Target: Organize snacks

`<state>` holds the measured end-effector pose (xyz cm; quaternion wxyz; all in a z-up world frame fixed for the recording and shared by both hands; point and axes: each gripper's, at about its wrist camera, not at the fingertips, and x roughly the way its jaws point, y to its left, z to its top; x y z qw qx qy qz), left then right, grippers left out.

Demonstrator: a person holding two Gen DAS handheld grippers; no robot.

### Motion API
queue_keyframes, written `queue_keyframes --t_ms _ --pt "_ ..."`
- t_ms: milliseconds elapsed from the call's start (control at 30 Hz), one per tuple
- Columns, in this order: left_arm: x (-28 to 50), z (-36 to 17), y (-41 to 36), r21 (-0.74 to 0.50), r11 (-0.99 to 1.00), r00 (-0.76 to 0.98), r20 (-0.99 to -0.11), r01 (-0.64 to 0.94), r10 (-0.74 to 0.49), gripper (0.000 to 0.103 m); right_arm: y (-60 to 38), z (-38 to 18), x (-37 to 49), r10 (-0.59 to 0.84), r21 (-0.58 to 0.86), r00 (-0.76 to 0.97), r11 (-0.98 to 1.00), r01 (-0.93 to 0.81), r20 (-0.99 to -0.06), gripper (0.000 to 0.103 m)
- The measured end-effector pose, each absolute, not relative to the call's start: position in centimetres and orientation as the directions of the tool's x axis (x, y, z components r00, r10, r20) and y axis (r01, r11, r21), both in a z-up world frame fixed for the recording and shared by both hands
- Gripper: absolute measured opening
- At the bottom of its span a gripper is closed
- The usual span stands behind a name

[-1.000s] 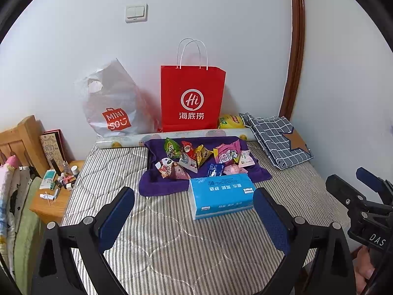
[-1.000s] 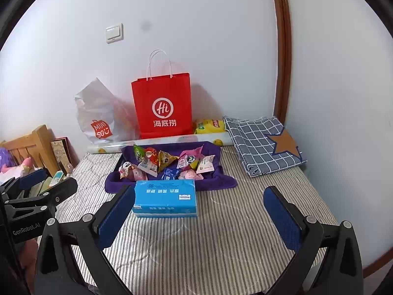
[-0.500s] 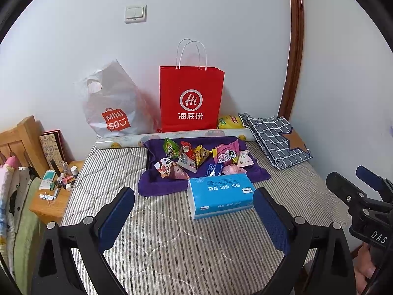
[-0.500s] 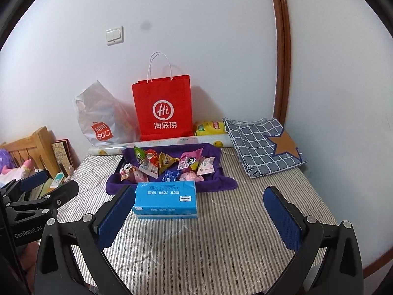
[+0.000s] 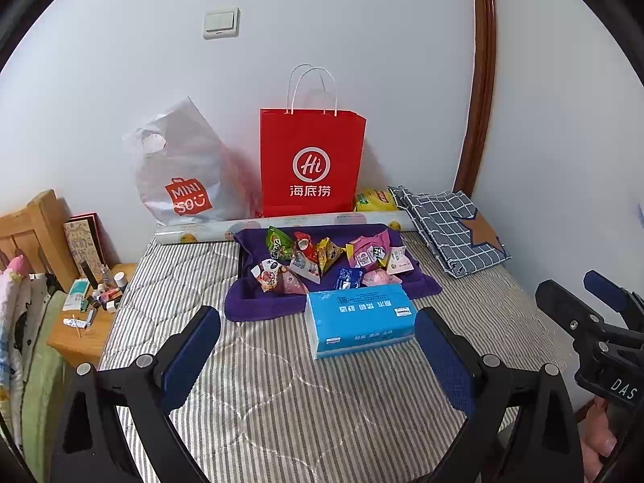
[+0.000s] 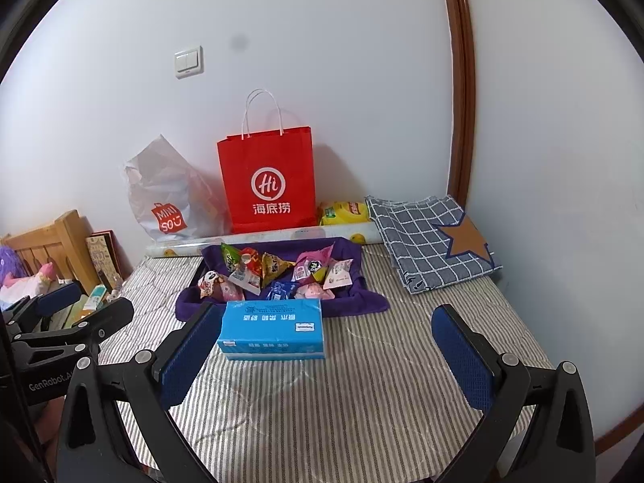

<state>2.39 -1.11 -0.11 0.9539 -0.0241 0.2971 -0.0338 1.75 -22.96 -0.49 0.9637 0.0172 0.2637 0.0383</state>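
Left wrist: snacks (image 5: 322,257) lie beyond spread left gripper (image 5: 318,356).

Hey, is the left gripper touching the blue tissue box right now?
Apart. In the left wrist view the left gripper is open above the mattress, and striped fabric shows between both fingers and the blue tissue box.

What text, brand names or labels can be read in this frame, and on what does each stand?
"Hi" above "海底捞": red paper bag.
"MINI SO": grey plastic bag.
"DAS", cut off at the frame edge: body of the right claw, seen from the left wrist.
"GenRobot.A", cut off: body of the left claw, seen from the right wrist.
Blue tissue pack: white print upside down, unreadable.
Snack packets: print too small.
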Motion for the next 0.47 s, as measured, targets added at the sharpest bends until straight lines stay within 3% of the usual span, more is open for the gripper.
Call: queue_keyframes --t_ms 467 --pt "2.28 0.07 -1.19 -0.065 0.997 0.825 -0.56 0.051 -0.079 0.099 -22.95 -0.47 1.52 0.086 0.054 0.859 0.996 -0.067 -0.504 0.103"
